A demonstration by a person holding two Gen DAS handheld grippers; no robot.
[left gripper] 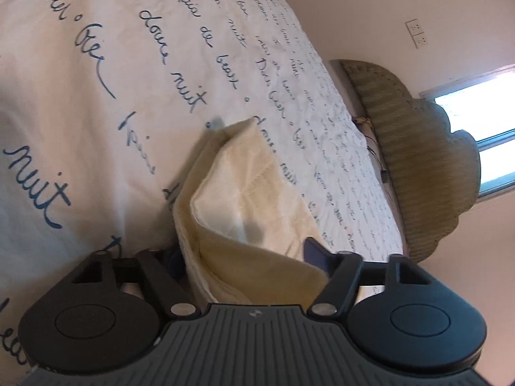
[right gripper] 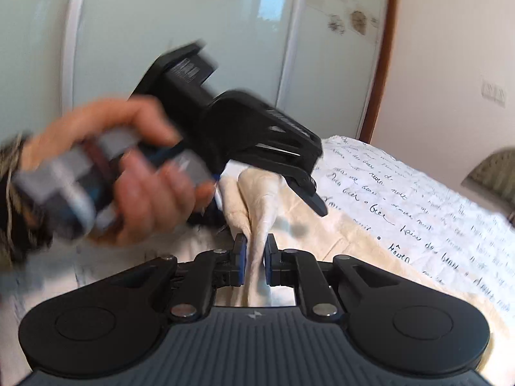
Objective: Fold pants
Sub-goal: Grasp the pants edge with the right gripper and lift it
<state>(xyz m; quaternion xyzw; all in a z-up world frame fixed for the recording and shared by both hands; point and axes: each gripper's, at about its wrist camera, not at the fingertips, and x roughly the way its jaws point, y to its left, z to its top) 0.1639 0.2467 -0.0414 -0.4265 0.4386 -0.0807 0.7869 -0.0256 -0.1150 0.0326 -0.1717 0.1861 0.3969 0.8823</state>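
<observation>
Both grippers on cream pants [left gripper: 257, 193]: right gripper [right gripper: 256, 257] pinches a fold; left gripper [left gripper: 248, 257] half-open around fabric. Bedsheet [left gripper: 96, 96] at 10 o'clock reads "nuit".

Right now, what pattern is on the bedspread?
White bedspread with dark blue handwritten script and dots, clearest in the left wrist view.

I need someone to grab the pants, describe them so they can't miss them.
Find the bed with the white bedspread covered in blue handwriting. The pants lie bunched on it, pinched in the right tongs. They are plain cream, with no writing.
</observation>
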